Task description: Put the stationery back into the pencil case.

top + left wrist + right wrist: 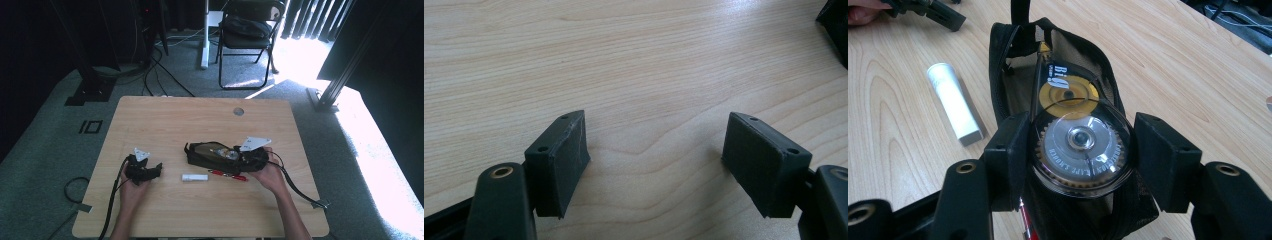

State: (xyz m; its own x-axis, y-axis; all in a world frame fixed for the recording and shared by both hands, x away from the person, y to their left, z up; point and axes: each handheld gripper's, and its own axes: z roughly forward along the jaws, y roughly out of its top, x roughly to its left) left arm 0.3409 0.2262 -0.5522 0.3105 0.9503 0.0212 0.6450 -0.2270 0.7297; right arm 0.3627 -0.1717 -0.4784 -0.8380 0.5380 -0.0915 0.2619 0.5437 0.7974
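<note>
- As your right gripper (1080, 160) sits over the open pencil case (210, 156), its jaws stand on either side of a clear correction-tape dispenser (1079, 145) at the case's mouth; the left pad looks pressed to the round housing, while at the right pad contact is hard to confirm.
- The dispenser lies half inside the pencil case, its yellow reel deeper in and its geared wheel nearer you, so the step in hand reads as packing it into the case.
- Your left gripper (142, 170) rests on the worktop (165, 115) well to the left of the pencil case, its jaws spread wide with nothing between them, bare wood beneath.
- A white tube (194, 177) and a red pen (227, 174) lie on the worktop just in front of the pencil case, on your side of it, not yet packed.
- The next move likely calls for easing the dispenser deeper between the fabric walls, then opening the jaws without snagging the zip edge.
- The left gripper could steady the case's far end.
</note>
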